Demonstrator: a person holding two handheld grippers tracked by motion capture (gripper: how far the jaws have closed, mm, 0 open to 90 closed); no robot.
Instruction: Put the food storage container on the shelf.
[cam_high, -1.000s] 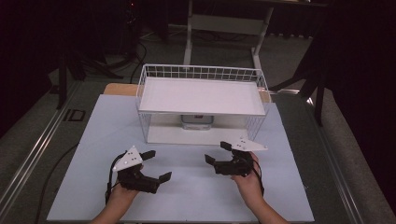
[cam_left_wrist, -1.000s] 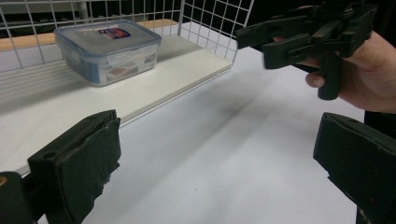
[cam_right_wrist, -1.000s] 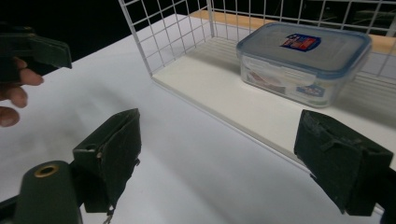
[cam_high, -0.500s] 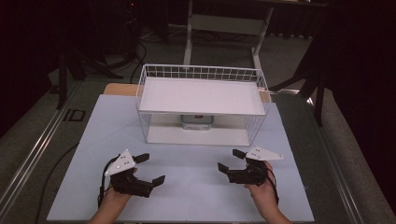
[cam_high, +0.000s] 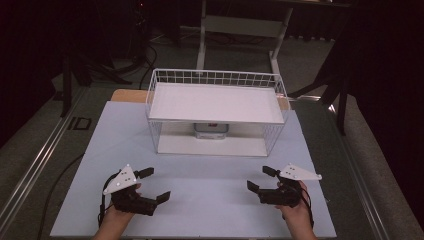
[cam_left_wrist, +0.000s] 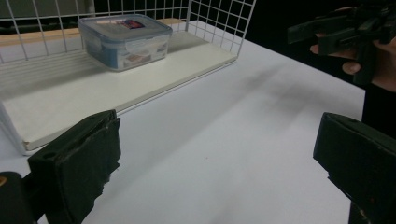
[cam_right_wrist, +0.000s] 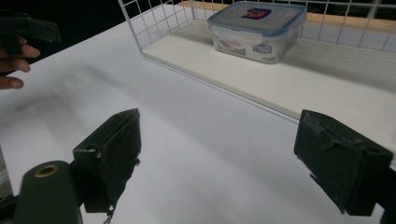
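Both hands low at the near edge of the white table (cam_high: 200, 200) — left gripper (cam_high: 150, 186) near the front-left, right gripper (cam_high: 260, 179) near the front-right, well apart from each other. Left claw's jaws are spread wide, nothing between them; in the left gripper view the two black pads (cam_left_wrist: 79, 158) stand far apart w/ bare tabletop in the gap. Same story on the right: jaws wide, empty, pads (cam_right_wrist: 109, 149) framing plain white surface in the right gripper view.

Ahead of them, mid-table toward the far side, sits the white wire rack (cam_high: 217, 112) (two levels — a flat white shelf on top, a white base board below). The thing both claws face is the clear plastic container (cam_high: 211, 130) w/ a blue-rimmed lid, sitting upright on the rack's lower board, toward the back, roughly centred under the top shelf. Lid looks on and clipped; a label shows on top in the right gripper view (cam_right_wrist: 258, 29), and its contents are too blurred to tell.

Neither gripper touches the rack or the container — both are well short of it, over open table. A strip of wooden board (cam_high: 129, 95) peeks out behind the rack at the table's far edge.
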